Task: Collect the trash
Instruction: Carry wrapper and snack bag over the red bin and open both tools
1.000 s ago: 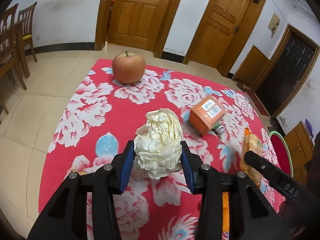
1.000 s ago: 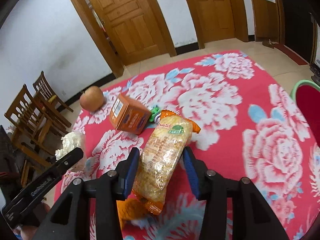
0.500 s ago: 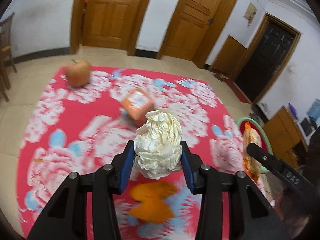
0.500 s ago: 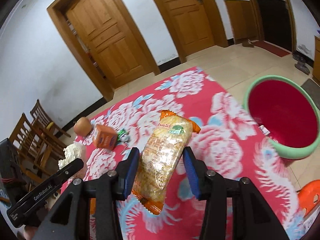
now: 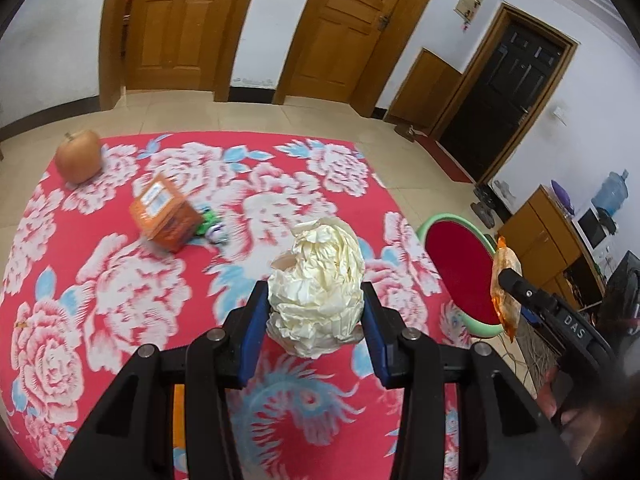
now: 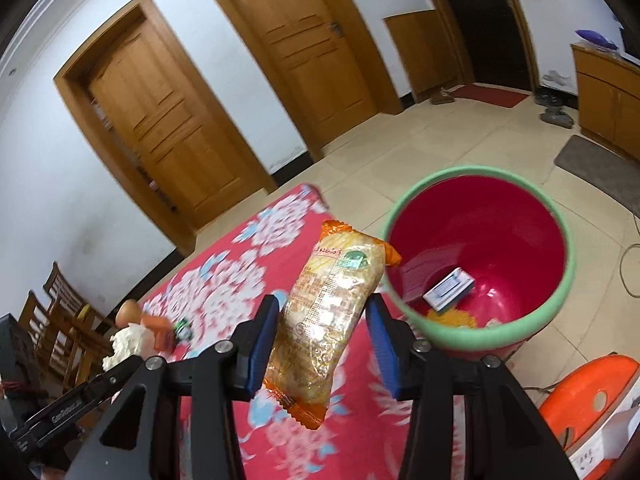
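An apple (image 5: 78, 156) lies at the upper left of the left wrist view, on a red tablecloth with white flowers (image 5: 120, 292). Behind it stand two wooden doors (image 5: 172, 28). At the far right a wooden cabinet (image 5: 548, 232) carries a blue water bottle (image 5: 610, 196). An orange plastic stool (image 6: 588, 396) sits at the lower right of the right wrist view.

crumpled paper ball (image 5: 316, 292), snack packet (image 6: 326, 314), red bin (image 6: 480, 256)
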A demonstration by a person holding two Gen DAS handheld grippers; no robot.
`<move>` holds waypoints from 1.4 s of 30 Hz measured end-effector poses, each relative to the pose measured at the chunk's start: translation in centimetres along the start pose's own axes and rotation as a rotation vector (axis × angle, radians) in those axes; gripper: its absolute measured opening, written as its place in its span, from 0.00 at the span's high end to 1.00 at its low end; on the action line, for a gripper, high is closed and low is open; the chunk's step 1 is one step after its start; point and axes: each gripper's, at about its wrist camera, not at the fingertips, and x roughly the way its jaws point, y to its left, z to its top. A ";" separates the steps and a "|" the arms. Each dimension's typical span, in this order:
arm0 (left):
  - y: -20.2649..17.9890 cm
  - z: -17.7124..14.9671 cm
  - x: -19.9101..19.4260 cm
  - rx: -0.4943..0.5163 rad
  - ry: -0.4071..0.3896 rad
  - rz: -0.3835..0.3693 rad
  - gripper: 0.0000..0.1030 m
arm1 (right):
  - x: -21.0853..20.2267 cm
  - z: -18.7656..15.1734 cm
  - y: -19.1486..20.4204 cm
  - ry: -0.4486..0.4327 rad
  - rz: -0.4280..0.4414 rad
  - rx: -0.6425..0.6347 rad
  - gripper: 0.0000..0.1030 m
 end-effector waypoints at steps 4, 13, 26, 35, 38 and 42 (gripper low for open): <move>-2.2 0.6 0.9 0.036 0.002 -0.002 0.57 | 0.2 1.0 -2.5 -0.017 -0.038 0.032 0.53; -7.0 1.8 3.6 0.118 0.024 -0.025 0.57 | 2.2 2.3 -7.4 -0.004 -0.078 0.131 0.53; -13.8 2.1 9.0 0.247 0.094 -0.087 0.57 | 2.6 2.9 -11.3 -0.040 -0.179 0.209 0.42; -18.3 1.6 13.4 0.327 0.159 -0.117 0.57 | -0.2 3.1 -13.4 -0.135 -0.246 0.255 0.40; -19.2 1.5 14.8 0.339 0.179 -0.115 0.56 | -0.7 3.1 -14.0 -0.144 -0.241 0.278 0.40; -20.4 1.1 16.4 0.358 0.198 -0.120 0.56 | -0.9 2.7 -14.8 -0.143 -0.236 0.302 0.39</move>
